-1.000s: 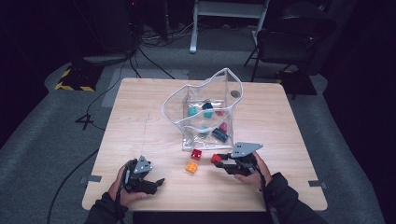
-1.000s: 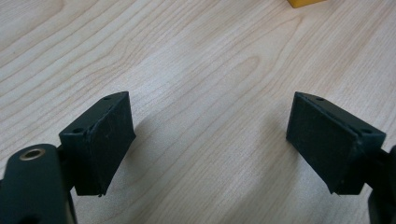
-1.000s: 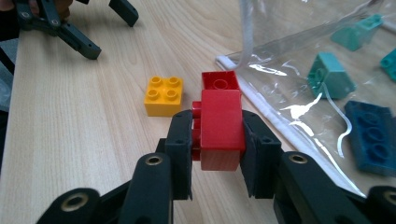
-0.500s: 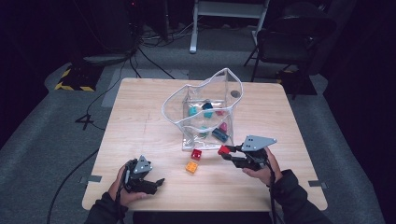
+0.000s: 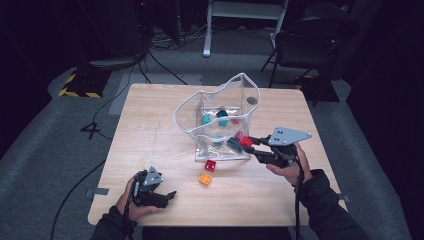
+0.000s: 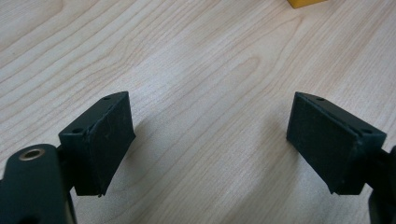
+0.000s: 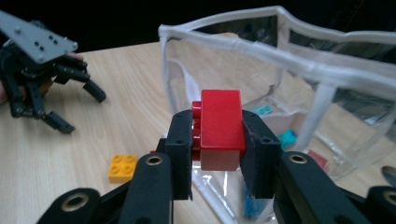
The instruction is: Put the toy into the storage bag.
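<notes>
Red toy brick [image 7: 219,128] sat clamped in the right tool [image 7: 218,154], beside the clear plastic bag [image 5: 220,107]. Clearing the bag's rim [image 7: 261,44] before release seemed wise. The left tool [image 5: 159,192], empty, rested parted on the tabletop [image 5: 150,125].

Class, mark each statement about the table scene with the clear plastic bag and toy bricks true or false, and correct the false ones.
1. The right gripper clamps a red toy brick. True.
2. The left gripper holds a brick. False: nothing lies between its jaws, above bare wooden table.
3. A small orange square brick lies on the table outside the clear plastic bag. True.
4. The bag is empty. False: teal and other bricks lie inside.
5. The held red brick is already inside the bag. False: it is beside the bag's wall.
</notes>
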Action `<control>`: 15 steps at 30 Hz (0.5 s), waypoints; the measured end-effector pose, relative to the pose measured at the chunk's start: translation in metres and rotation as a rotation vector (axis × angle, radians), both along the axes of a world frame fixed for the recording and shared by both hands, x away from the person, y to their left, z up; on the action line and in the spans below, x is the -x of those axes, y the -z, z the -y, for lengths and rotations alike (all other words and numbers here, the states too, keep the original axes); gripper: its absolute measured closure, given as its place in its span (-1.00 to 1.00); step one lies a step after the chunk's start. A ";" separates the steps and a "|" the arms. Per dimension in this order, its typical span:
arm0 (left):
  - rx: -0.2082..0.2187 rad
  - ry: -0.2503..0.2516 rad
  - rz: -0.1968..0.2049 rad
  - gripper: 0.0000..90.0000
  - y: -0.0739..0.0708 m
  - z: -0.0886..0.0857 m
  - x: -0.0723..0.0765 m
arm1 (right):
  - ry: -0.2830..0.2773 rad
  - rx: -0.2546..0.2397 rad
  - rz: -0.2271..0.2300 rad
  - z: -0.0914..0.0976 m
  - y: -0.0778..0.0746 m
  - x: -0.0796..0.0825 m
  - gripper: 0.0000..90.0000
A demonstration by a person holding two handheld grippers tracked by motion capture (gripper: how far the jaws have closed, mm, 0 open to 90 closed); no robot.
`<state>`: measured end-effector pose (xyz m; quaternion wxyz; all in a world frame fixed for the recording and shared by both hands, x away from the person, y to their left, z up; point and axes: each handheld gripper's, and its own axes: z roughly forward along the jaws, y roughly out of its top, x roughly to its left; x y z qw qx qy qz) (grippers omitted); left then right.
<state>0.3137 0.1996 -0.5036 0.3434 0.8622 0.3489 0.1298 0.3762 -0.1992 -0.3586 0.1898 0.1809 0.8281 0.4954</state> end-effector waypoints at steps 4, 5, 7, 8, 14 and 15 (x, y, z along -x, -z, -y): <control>0.000 0.000 0.000 -0.66 0.000 0.000 0.000 | 0.013 -0.012 0.019 0.001 -0.016 -0.005 0.51; 0.000 0.000 0.000 -0.66 0.000 0.000 0.000 | 0.012 -0.016 0.022 0.001 -0.019 -0.007 0.51; 0.000 0.000 0.000 -0.66 0.000 0.000 0.000 | 0.013 -0.019 0.032 0.001 -0.025 -0.009 0.51; 0.000 0.000 0.000 -0.66 0.000 0.000 0.000 | 0.009 -0.021 0.038 0.000 -0.027 -0.010 0.51; 0.000 0.000 0.000 -0.66 0.000 0.000 0.000 | 0.019 -0.030 0.065 -0.004 -0.042 -0.017 0.51; 0.001 0.000 0.000 -0.66 0.000 0.000 0.000 | 0.024 -0.034 0.064 -0.004 -0.044 -0.020 0.51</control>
